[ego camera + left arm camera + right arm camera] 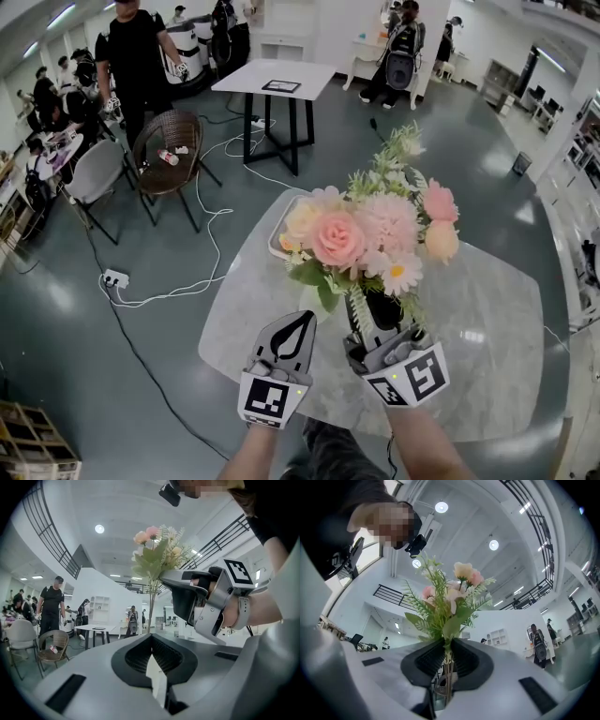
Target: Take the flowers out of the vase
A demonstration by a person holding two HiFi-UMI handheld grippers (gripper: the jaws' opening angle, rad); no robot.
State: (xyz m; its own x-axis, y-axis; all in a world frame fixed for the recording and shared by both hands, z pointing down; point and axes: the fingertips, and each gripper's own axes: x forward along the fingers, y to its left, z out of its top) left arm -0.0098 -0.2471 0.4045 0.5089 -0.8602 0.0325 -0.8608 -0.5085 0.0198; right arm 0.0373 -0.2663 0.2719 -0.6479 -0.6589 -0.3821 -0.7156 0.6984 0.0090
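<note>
Pale marbled bench [487, 319], rounded, occupying the lower centre of the head view; grey hall floor around it.

Item 1, left tool [305, 321]: bottom centre-left, jaws fully together, nothing between them. Idle beside the bouquet.

Item 2, right tool [367, 319]: bottom centre-right, jaws narrowed onto the bundled stems [448, 677], pads pressing from both sides. Grip sits low, under the foliage.

Item 3, flowers [361, 234]: pink, cream and white heads with green fern, centre of the frame, standing upright out of the right tool.

Item 4, vase [313, 302]: probably the pale shape under the leaves, just left of the stems. Whether the stem ends are in it or clear of it cannot be told.

Item 5, white tray [278, 239]: on the bench behind the blooms.

Item 6, background: white cable on the floor, wicker chair [169, 150] at upper left, black-legged table [272, 80] at top centre, people along the far walls.

Handling note (judgement): the step is the lift-out. Hold the clamp firm and raise straight up along the stems until their ends pass the rim; a sideways pull could tip the vase. The free left tool could steady it.
</note>
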